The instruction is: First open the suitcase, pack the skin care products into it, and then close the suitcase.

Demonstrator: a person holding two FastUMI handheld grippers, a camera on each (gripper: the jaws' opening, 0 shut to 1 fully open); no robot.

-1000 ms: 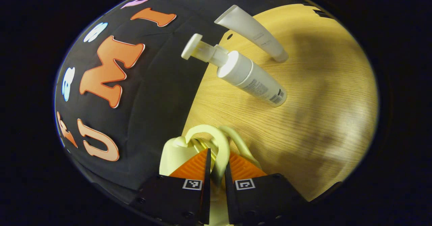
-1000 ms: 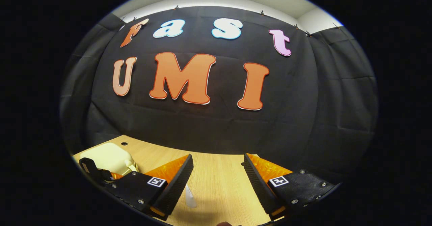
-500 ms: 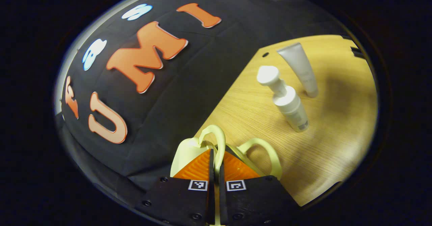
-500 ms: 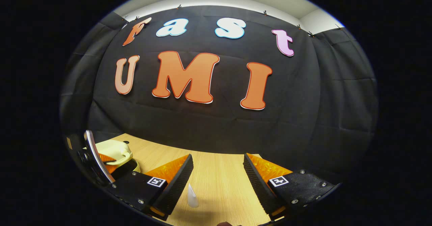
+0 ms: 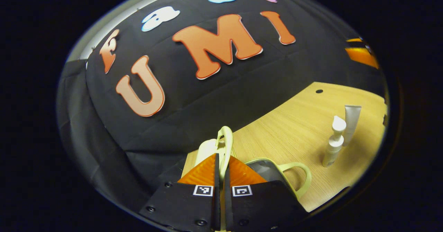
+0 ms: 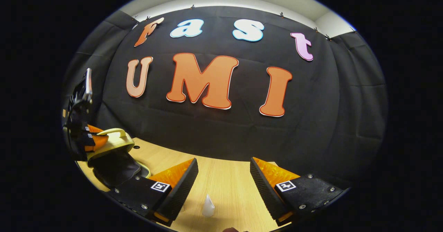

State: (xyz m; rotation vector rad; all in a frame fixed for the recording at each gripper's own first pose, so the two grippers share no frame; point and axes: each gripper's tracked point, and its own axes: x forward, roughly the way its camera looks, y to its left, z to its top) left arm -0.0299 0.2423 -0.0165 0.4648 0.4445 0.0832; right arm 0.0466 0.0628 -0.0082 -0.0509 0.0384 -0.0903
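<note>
**Lid handle pinched, suitcase partly open**

The small cream suitcase (image 5: pixel 207 152) sits near the table's back edge, close to the black cloth wall. Its lid is lifted partway: in the right gripper view the lid (image 6: pixel 110 143) stands up off the base, with the dark lining (image 6: pixel 114 168) showing underneath. The left gripper (image 5: pixel 220 169) has its jaws pressed together on the lid handle (image 5: pixel 226 138), the thin loop running up between the two fingers. The second handle (image 5: pixel 297 176), on the base half, lies free on the table (image 5: pixel 277 128).

The step in hand looks like opening the lid. To do it well, the lift should probably follow the hinge's arc rather than pull straight up, so the light base is not dragged or tipped. The thin handle could slip out of the pinch if the gripper twists. The lid likely needs to go far enough back to rest on its own before release.

The pump bottle (image 5: pixel 334 143) and the tube (image 5: pixel 350 123) stand upright just beside each other, well apart from the suitcase. The right gripper (image 6: pixel 223 181) hovers over the table with its jaws wide apart, holding nothing, above a small white pointed tip (image 6: pixel 208 202), perhaps a product's top.
</note>
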